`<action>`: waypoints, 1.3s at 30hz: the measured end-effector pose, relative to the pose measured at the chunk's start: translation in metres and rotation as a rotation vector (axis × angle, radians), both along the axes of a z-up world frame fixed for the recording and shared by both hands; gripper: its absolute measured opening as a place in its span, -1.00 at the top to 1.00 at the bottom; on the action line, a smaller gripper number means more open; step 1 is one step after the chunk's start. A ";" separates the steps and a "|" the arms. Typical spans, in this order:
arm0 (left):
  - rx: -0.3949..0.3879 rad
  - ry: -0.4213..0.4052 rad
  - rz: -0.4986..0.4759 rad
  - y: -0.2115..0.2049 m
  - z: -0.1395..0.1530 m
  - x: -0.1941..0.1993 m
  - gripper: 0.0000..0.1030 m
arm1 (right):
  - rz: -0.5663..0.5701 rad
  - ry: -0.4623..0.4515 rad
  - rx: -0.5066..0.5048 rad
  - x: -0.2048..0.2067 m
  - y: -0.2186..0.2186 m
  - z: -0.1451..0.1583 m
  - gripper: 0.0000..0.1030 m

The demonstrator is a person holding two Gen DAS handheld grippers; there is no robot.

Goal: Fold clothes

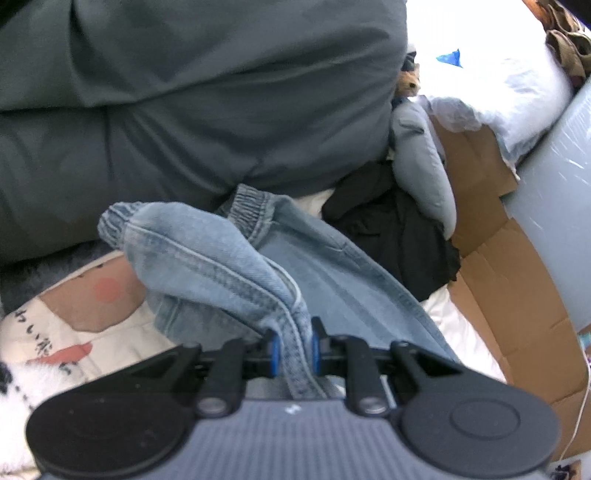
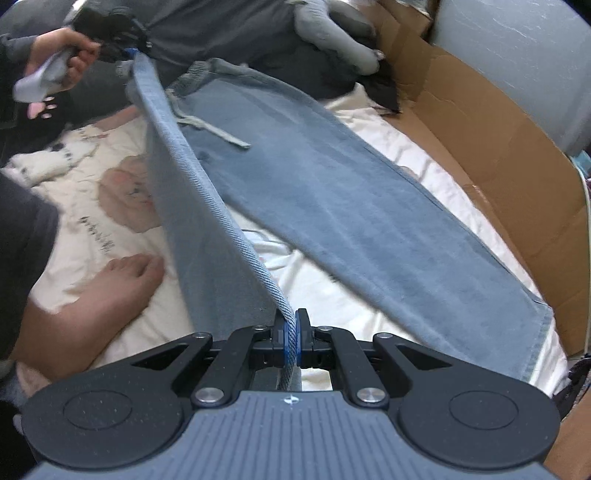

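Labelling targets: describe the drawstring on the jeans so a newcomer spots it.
Start at the white bedding, where the light blue jeans lie spread. Follow them up to the elastic waistband. The drawstring is the pale grey cord trailing across the denim, the only loose strand there.

Soft white quilt (image 2: 325, 291) underfoot as the working surface, printed with pale pink patches and small dark characters. Flattened brown cardboard (image 2: 491, 147) propped along the far edge, creased and torn at the top. Behind it, a smooth pale blue-grey wall (image 2: 517, 55) or panel, glossy with streaks of glare. Big dark grey cushion (image 1: 184, 110), bulky and folded, filling the upper left wrist view. Bright, washed-out daylight (image 1: 480, 29) beyond, bleaching the light bedding (image 1: 517, 99) heaped at the top right.
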State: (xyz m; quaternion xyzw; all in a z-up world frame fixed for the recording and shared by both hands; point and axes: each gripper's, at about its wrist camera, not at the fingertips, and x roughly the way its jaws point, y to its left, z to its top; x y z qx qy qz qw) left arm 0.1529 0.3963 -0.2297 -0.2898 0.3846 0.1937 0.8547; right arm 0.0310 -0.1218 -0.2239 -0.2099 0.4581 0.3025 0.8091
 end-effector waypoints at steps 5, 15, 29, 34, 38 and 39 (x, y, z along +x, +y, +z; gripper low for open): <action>-0.009 -0.015 -0.030 0.004 -0.009 0.018 0.67 | -0.068 -0.016 -0.024 0.038 -0.001 -0.006 0.98; -0.001 -0.045 -0.068 0.002 -0.025 0.064 0.67 | -0.088 -0.030 -0.074 0.105 -0.003 -0.013 0.97; -0.023 -0.062 -0.072 0.015 -0.048 0.127 0.66 | -0.148 -0.020 -0.110 0.199 0.010 -0.023 0.97; -0.040 -0.036 -0.071 0.018 -0.062 0.149 0.67 | -0.171 -0.011 -0.135 0.224 0.016 -0.033 0.97; -0.060 -0.022 -0.046 0.021 -0.073 0.165 0.66 | -0.186 -0.004 -0.146 0.244 0.018 -0.039 0.97; -0.067 -0.015 -0.037 0.022 -0.077 0.169 0.66 | -0.187 -0.001 -0.150 0.249 0.018 -0.041 0.97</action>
